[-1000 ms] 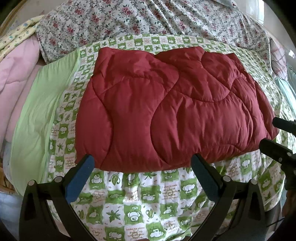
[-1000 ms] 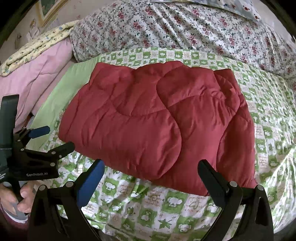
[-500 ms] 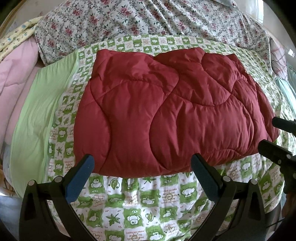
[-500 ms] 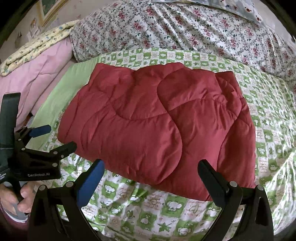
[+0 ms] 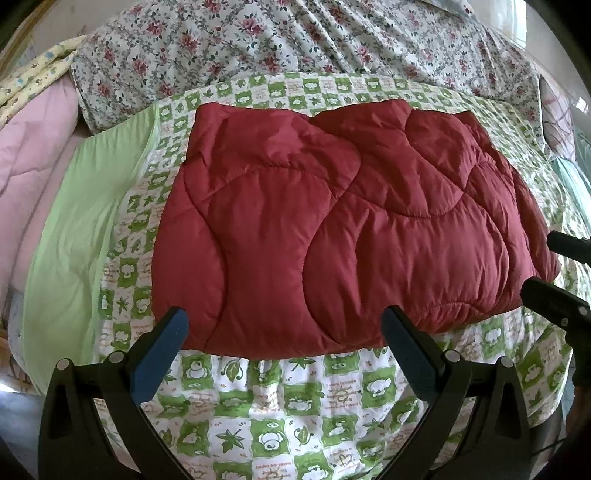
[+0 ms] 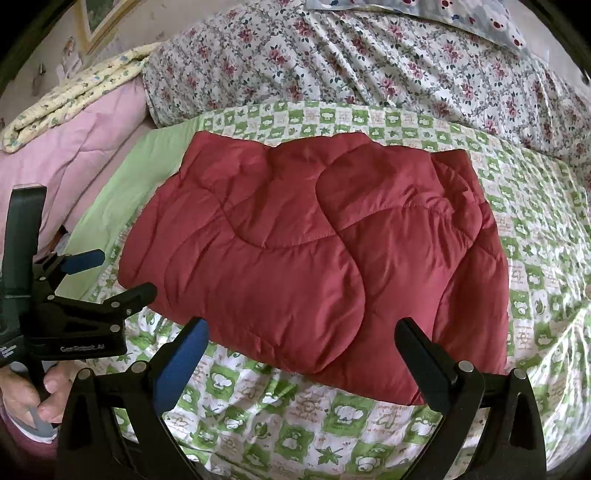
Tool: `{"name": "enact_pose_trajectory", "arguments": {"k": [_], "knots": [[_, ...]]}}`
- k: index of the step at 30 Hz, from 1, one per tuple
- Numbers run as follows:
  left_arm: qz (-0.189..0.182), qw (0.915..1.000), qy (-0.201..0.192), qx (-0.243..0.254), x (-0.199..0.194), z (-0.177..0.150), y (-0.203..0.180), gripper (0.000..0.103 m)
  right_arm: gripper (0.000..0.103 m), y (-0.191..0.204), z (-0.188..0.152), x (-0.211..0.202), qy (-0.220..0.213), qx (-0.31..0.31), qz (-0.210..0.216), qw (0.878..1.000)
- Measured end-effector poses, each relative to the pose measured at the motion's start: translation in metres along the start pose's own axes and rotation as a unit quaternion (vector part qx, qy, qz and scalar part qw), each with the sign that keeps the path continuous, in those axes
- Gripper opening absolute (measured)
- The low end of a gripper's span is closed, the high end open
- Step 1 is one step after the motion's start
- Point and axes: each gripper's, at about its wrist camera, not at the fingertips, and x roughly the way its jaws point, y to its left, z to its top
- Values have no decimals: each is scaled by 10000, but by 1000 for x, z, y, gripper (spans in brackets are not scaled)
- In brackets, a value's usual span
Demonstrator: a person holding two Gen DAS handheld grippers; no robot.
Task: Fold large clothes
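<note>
A dark red quilted padded garment [image 5: 332, 229] lies folded into a broad rectangle on a green-and-white checked sheet [image 5: 288, 406]; the right wrist view shows the same garment [image 6: 314, 258]. My left gripper [image 5: 284, 343] hovers open just before the garment's near edge, holding nothing. My right gripper [image 6: 299, 350] is also open and empty, near the garment's front right part. The left gripper [image 6: 107, 273] appears at the left of the right wrist view, held by a hand [image 6: 33, 391]. The right gripper's fingers [image 5: 554, 295] show at the right edge of the left wrist view.
A floral bedspread [image 6: 369, 62] covers the far side of the bed. A pink quilt [image 6: 70, 147] with a yellow patterned blanket [image 6: 74, 92] on it lies at the left, beside a plain green fabric strip [image 5: 74, 251]. A picture frame [image 6: 103, 18] hangs behind.
Both grippers have drawn slightly back and down from the garment, so it sits a little higher in both views. The garment itself has not moved.
</note>
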Motion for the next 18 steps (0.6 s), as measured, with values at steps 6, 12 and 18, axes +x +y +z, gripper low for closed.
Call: {"name": "enact_pose_trajectory", "arguments": {"k": [6,12,18], "knots": [[12,10000,-25,-16,-1,1,1,103,102,0,1,0,-1,-13,5,10000],[28,10000,-48,-6,-2,2,2,103,102,1,1,0,-11,-7,1,10000],[27,10000,-69,4,-3,2,0,103,102,1,3,-2,-22,-22,3,10000]]}}
